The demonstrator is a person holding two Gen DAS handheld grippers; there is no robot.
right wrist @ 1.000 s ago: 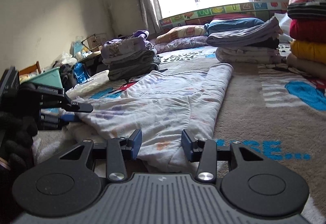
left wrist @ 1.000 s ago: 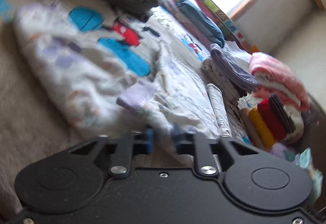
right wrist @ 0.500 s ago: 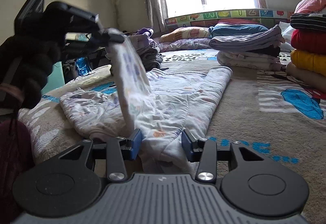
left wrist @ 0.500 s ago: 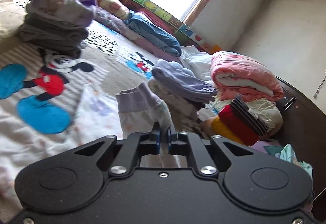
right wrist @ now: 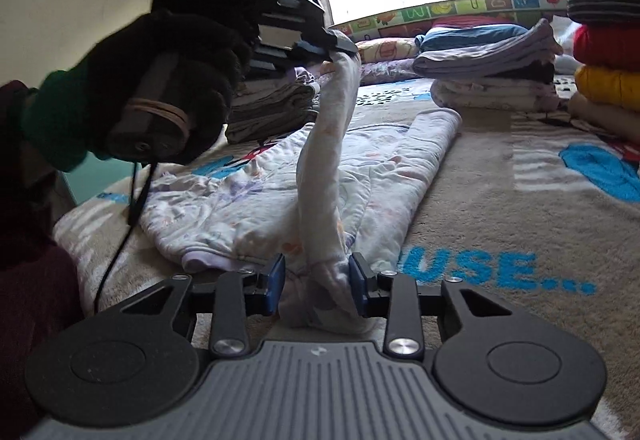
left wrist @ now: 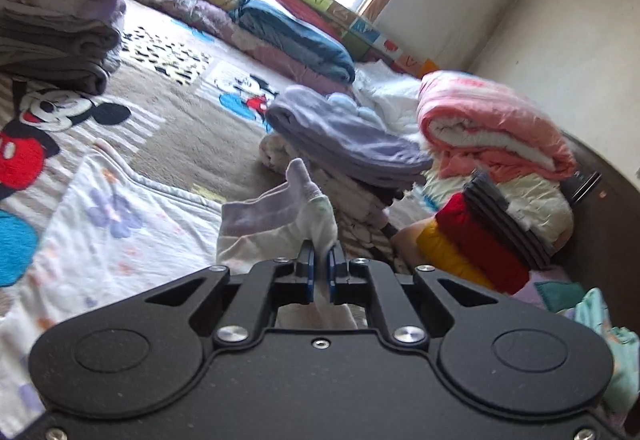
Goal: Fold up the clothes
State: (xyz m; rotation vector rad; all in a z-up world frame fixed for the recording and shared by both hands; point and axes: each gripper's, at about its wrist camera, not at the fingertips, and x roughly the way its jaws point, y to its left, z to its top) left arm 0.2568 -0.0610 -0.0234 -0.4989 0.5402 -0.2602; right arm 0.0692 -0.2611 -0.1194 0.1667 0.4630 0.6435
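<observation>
White floral sleeve (right wrist: 324,144) pinched high in left gripper (left wrist: 320,267); right gripper (right wrist: 316,282) jaws parted around its base.

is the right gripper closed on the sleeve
No, the right gripper is open, its blue pads apart on either side of the sleeve.

Floral white garment (right wrist: 256,200), sleeve (right wrist: 324,168) raised
</observation>
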